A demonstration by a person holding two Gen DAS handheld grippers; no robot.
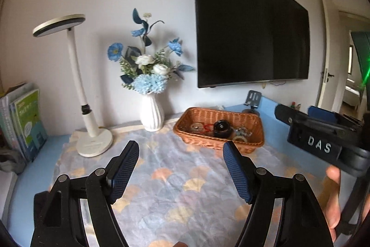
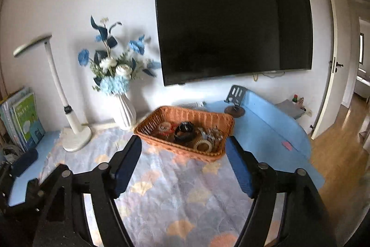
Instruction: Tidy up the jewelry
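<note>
Both grippers' fingers (image 1: 124,168) gape empty; basket (image 2: 148,129) jewelry (image 2: 185,131) blurs together (pieces indistinguishable).

— What do we have ahead of us?
— Our left gripper (image 1: 181,152) with its jaws standing wide apart and nothing between them; under it the patterned cloth (image 1: 175,179); past its tips the wicker basket (image 1: 251,145), with a black ring (image 1: 222,128) and other small pieces in it, too small to tell.
— And around that?
— A white vase (image 1: 152,116) of blue flowers just left of the basket; a lamp (image 1: 89,117) further left; books (image 1: 24,122) at the edge; a dark screen (image 1: 249,34) on the wall; our right gripper (image 1: 321,131) at the right.
</note>
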